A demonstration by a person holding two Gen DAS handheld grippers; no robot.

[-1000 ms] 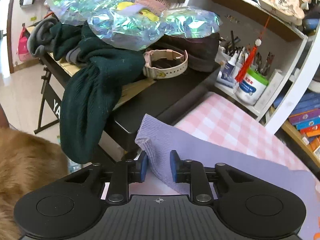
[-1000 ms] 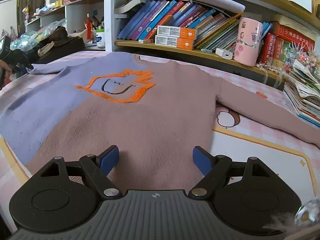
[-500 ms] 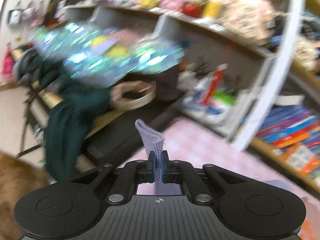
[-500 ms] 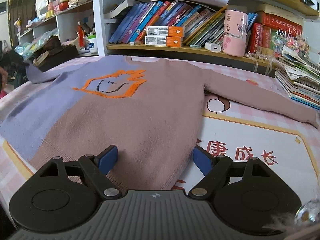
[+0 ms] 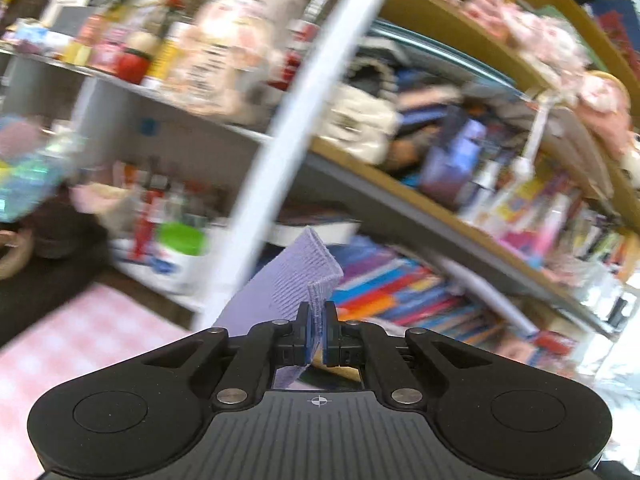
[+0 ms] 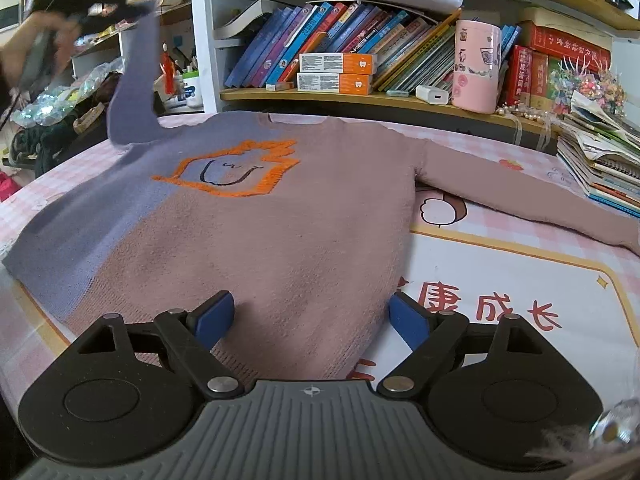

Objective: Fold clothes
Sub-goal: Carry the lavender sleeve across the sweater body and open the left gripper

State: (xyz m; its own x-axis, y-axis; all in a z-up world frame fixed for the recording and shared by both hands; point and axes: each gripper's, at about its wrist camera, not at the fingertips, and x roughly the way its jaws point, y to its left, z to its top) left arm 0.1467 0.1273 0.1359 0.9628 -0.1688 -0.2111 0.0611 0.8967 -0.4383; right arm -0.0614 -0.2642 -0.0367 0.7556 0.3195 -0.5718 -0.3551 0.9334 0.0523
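A sweater [image 6: 288, 216], mauve with a lilac left side and an orange motif, lies flat on the pink checked table cover [image 6: 520, 264]. My left gripper [image 5: 316, 332] is shut on the lilac sleeve cuff [image 5: 296, 280] and holds it high above the table. In the right wrist view the left gripper [image 6: 100, 4] shows at the top left with the lilac sleeve [image 6: 134, 92] hanging from it. My right gripper [image 6: 310, 316] is open and empty over the sweater's hem. The other sleeve [image 6: 520, 196] lies stretched out to the right.
Bookshelves [image 6: 360, 56] with books, boxes and a pink cup [image 6: 476, 72] run along the table's far side. A stack of magazines [image 6: 600, 168] sits at the right. A side stand with dark clothes and shiny bags [image 6: 48, 120] is at the left.
My left gripper closed on the lilac sleeve cuff and lifted it up and to the right, off the table. The right gripper stayed open over the hem.
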